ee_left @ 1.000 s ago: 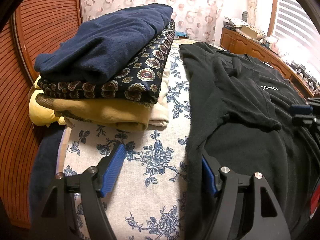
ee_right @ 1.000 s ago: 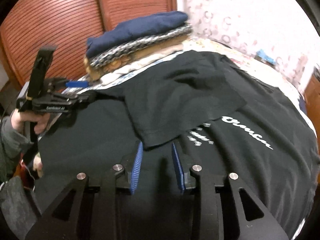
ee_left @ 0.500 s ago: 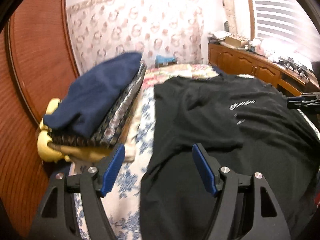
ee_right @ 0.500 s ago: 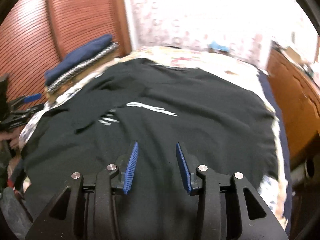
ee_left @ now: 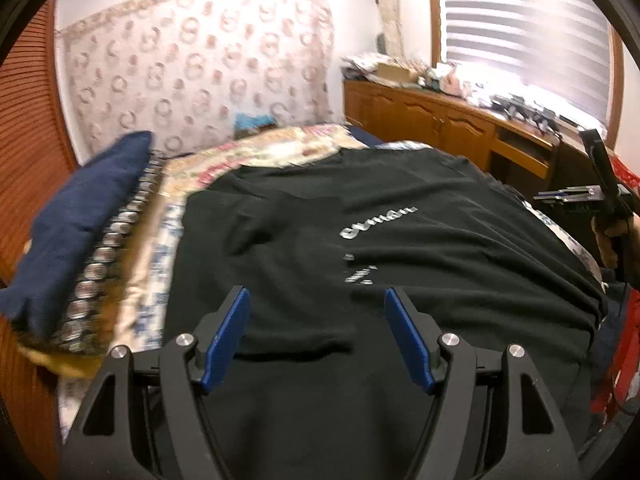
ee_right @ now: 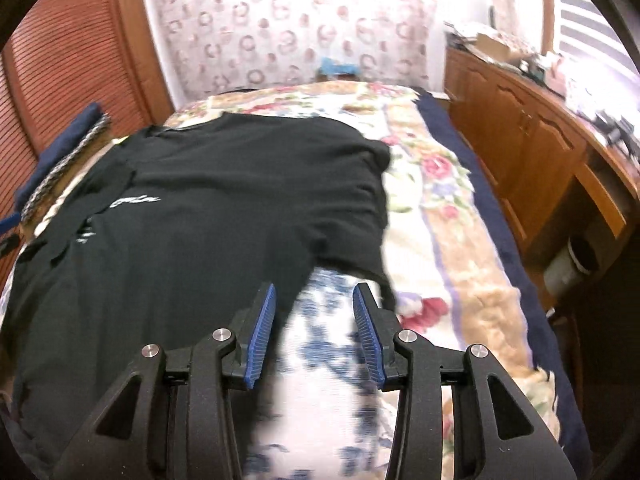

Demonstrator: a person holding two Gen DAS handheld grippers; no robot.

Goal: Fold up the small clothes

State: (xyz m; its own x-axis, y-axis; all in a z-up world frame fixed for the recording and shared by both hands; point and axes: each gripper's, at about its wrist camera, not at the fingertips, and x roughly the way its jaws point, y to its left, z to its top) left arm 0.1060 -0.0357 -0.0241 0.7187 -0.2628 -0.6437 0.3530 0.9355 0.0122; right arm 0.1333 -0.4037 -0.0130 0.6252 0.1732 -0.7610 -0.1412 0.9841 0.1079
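Observation:
A black T-shirt (ee_left: 360,248) with white lettering lies spread on the bed; it also shows in the right wrist view (ee_right: 208,208). My left gripper (ee_left: 316,332) is open and empty, above the shirt's near part. My right gripper (ee_right: 314,328) is open and empty, over the shirt's right edge, where the floral sheet (ee_right: 332,340) shows between its jaws. The right gripper also appears at the far right of the left wrist view (ee_left: 576,194), held by a hand.
A stack of folded clothes (ee_left: 80,232), navy on top, sits on the bed's left side by the red slatted doors (ee_right: 68,60). A floral blanket (ee_right: 440,208) covers the bed to the right. A wooden cabinet (ee_right: 540,152) with clutter stands beyond.
Both grippers swung right and pulled back: the left from the folded stack over the shirt, the right from the shirt's middle to its right edge. The sleeve folded over the lettering now lies flat.

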